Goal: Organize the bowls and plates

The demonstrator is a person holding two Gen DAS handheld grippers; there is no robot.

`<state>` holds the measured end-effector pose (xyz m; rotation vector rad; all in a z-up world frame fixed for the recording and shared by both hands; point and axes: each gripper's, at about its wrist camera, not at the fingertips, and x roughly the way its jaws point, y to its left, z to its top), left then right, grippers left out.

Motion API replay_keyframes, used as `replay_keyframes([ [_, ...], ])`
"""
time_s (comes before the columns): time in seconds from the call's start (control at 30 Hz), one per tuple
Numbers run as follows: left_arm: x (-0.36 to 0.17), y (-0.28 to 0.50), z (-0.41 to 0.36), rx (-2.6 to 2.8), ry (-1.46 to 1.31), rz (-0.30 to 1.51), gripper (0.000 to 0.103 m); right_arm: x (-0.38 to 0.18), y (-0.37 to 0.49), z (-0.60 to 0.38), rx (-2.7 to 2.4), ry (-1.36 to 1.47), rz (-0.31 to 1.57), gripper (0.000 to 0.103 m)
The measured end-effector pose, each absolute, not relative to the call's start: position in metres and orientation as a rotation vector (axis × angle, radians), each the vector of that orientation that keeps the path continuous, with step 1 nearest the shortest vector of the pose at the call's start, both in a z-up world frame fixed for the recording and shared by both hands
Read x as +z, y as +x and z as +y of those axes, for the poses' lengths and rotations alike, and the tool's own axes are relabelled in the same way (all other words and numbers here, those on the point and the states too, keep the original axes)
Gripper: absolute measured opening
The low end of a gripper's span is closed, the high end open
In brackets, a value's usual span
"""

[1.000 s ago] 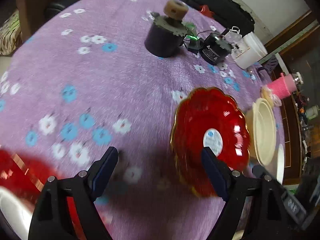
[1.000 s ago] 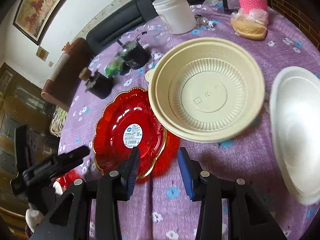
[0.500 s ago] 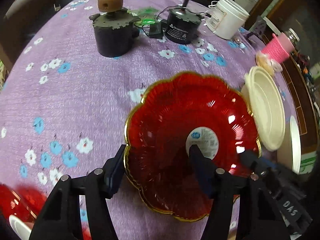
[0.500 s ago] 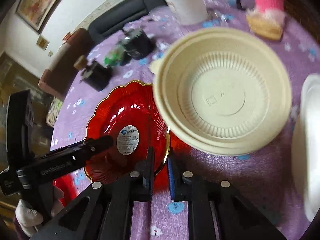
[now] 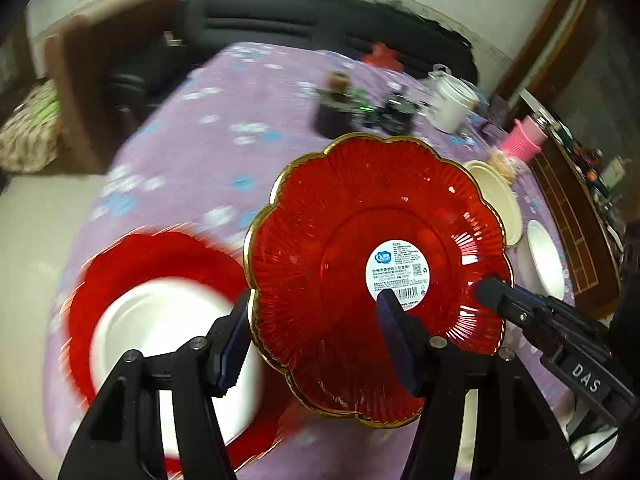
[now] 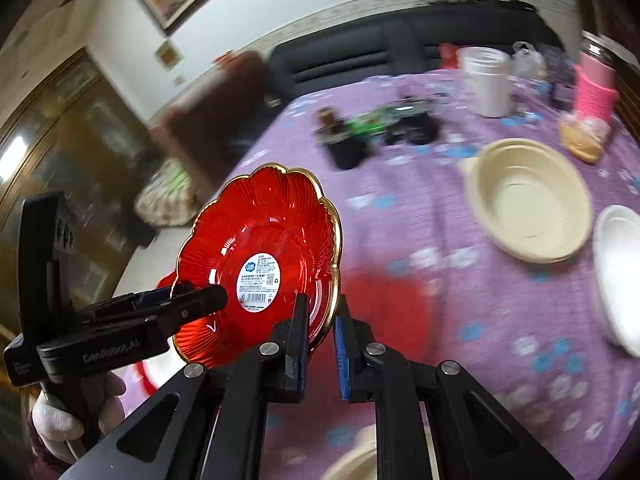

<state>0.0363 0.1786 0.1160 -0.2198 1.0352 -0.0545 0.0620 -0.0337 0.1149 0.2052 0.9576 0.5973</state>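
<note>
2 grippers on 1 red plate (image 5: 360, 264), lifted off the purple tablecloth (image 5: 192, 160): left gripper (image 5: 316, 336) clamped across its near rim, right gripper (image 6: 322, 344) pinched shut on the gold edge. Plenty of bare cloth behind. Left wrist view only: another red plate (image 5: 120, 264) under a white dish (image 5: 160, 344). Right wrist view only: gloved hand (image 6: 72, 416).

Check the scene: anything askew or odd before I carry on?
The red plate is tilted in the air, both grippers clamping opposite rims: right gripper, left gripper. Its label sticker is still on. No spills or damage visible.
</note>
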Motion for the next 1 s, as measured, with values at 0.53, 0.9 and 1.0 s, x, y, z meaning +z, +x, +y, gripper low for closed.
replay_keyframes([
  [0.53, 0.07, -0.035, 0.289, 0.146, -0.326, 1.063, 0.06, 0.065, 0.041, 0.093, 0.698, 0.071, 1.073, 0.016],
  [0.9, 0.075, -0.048, 0.296, 0.221, -0.298, 0.921, 0.073, 0.069, 0.036, 0.098, 0.666, 0.043, 0.961, 0.033],
  [1.0, 0.077, -0.051, 0.298, 0.235, -0.315, 0.891, 0.073, 0.071, 0.034, 0.097, 0.671, 0.034, 0.933, 0.054],
])
